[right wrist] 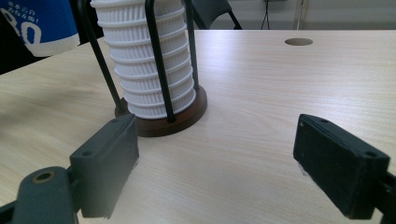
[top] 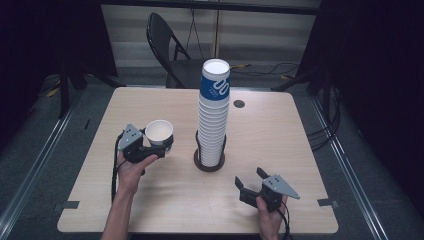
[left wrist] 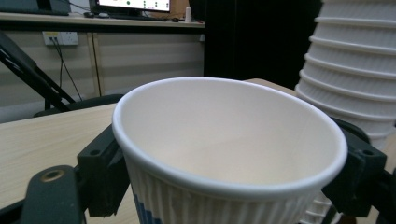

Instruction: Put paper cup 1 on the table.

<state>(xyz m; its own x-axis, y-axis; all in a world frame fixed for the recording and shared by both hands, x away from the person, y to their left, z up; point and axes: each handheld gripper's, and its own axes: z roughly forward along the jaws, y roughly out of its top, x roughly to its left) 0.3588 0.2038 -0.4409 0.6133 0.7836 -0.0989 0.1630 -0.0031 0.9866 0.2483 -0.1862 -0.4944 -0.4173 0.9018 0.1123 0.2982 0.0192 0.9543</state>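
1. High view: a dark room with a black folding chair behind a light wooden tabletop. A tall stack of ribbed white paper cups stands in a round brown cup holder near the middle of the tabletop; the top cup carries a blue band. To the left of the stack, the left hand-held gripper pinches a single paper cup, mouth up and tilted a little, held just beside the stack but apart from it. The right hand-held gripper sits near the front right of the tabletop, jaws spread with nothing between them.

2. Left gripper view: a wall, a desk edge and cables lie behind the tabletop. The paper cup sits between the two black jaws, which press on its ribbed wall from either side. The stack of ribbed white paper cups rises at the right.

3. Right gripper view: the tabletop runs back to a round cable hole. The right hand-held gripper has its jaws wide apart over bare wood. Ahead, the cup holder and its black upright rods enclose the lower stack of ribbed white paper cups.
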